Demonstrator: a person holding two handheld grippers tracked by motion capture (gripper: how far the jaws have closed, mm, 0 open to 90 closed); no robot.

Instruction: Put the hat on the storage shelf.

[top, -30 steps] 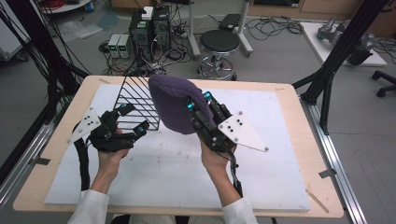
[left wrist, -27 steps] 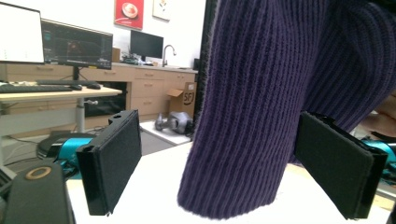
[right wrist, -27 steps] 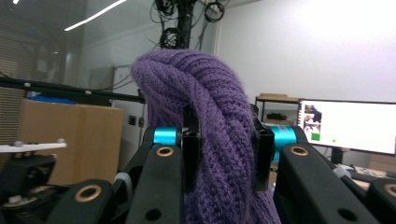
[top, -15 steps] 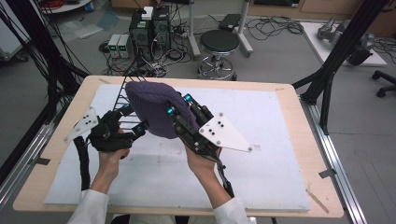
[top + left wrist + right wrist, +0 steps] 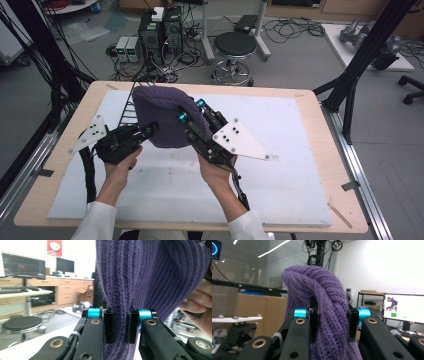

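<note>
Together we hold the purple hat [image 5: 162,120] up above the white mat [image 5: 295,165], both forearms reaching in from the near edge. Our left gripper [image 5: 150,131] points right, its jaws pinching the hat's knit edge. Our right gripper [image 5: 191,111] angles up and away, its jaws clamped on a thick fold of hat. Behind the hat stands a black wire rack [image 5: 131,107]

The knitted hat [image 5: 162,117] is deep purple, ribbed in lengthwise rows. Both tongs, the left tongs [image 5: 150,131] and the right tongs [image 5: 191,111], are black with teal cylinders and brass-coloured rivets. The table [image 5: 80,107] is pale wood under a white mat [image 5: 295,150]. At 11 o'clock, a black wire rack [image 5: 129,107].
</note>
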